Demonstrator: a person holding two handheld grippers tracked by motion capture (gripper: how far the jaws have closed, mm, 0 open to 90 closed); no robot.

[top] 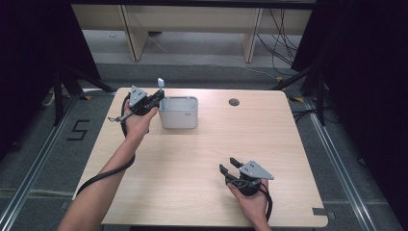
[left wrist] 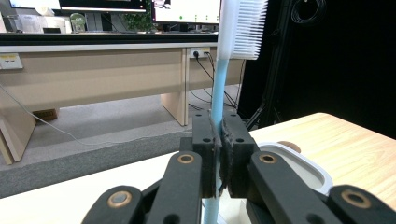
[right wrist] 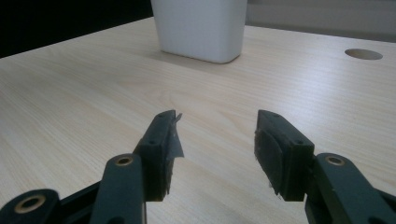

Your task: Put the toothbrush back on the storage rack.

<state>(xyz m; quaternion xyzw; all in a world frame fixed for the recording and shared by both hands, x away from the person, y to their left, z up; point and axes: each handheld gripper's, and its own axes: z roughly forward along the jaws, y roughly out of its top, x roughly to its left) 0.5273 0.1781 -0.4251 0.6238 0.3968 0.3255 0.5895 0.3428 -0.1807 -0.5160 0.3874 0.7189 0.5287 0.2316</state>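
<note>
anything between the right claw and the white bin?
Nothing. Bare tabletop between right claw and bin, seen in the right gripper view and high view.

place: office-like lab | showing it: monitors [left wrist: 187, 10] sitting on long desks [left wrist: 93, 70], cables [top: 281, 36] trailing over grey carpet [top: 192, 48], black curtains [top: 365, 72] hanging round

Black grippers [top: 144, 102] with brass pivots, grey three-cornered plates, trailing black cables.
</note>
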